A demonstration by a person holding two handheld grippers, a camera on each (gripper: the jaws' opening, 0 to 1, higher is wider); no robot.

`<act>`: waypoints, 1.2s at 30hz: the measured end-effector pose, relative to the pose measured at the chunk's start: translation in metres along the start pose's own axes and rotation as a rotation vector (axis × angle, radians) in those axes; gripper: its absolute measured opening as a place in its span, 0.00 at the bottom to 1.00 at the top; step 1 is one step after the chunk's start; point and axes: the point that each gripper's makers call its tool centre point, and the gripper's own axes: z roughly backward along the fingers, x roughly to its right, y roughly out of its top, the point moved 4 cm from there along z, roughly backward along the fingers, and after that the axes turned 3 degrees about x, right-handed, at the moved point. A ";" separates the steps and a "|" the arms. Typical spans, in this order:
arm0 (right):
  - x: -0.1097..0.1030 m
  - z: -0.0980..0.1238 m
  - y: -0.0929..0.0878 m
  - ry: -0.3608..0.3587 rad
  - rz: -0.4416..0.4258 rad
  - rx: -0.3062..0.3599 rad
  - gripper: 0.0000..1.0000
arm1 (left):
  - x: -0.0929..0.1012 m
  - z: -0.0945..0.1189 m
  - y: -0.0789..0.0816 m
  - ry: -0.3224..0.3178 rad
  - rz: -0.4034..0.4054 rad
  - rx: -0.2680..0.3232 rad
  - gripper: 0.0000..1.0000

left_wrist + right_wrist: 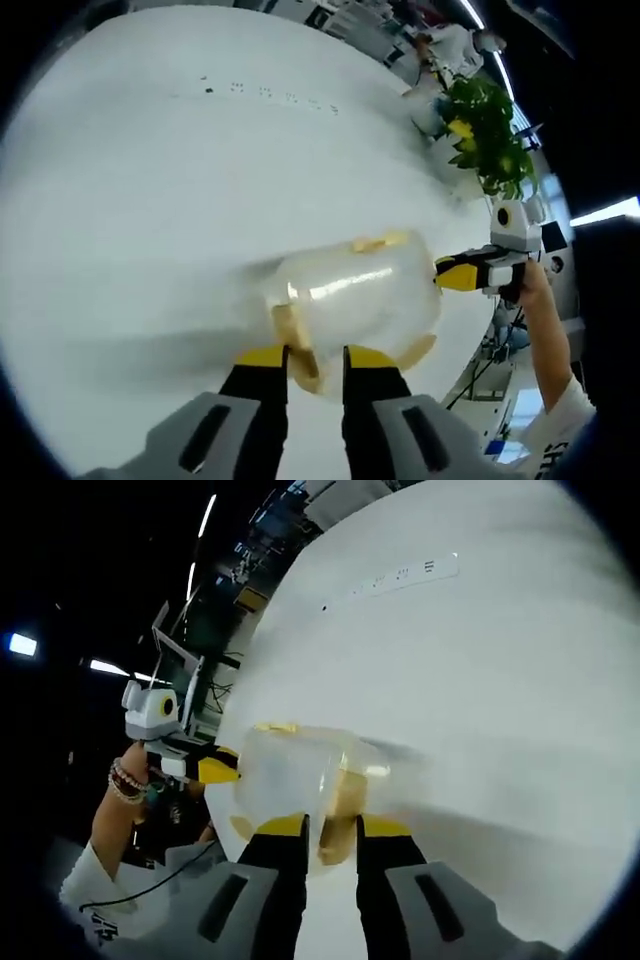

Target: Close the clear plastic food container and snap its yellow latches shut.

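Item: clear plastic food container (358,293), lid on, resting on the white table (150,180) between our two grippers. We judge it light, thin-walled, slippery — best held at the rim, beside the yellow latches (380,241).

Left gripper (315,360): jaws narrowly parted, straddling the near latch.

Right gripper (331,830): likewise at the opposite side.

The food container (355,295) sits on the desk (150,200) between both grippers — a plant (490,130) stands behind it at the desk's edge.
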 end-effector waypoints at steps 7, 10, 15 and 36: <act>-0.001 0.000 -0.001 0.001 -0.004 0.001 0.14 | 0.000 0.000 0.000 -0.002 0.022 -0.002 0.10; -0.001 0.000 -0.001 0.002 -0.005 0.004 0.14 | 0.001 0.000 0.000 0.003 0.029 -0.007 0.10; -0.002 0.001 -0.006 0.019 -0.028 0.001 0.14 | 0.003 0.005 0.002 -0.023 0.040 0.014 0.09; 0.001 0.005 -0.001 0.033 -0.028 0.044 0.15 | -0.010 0.014 -0.005 -0.017 0.009 0.031 0.13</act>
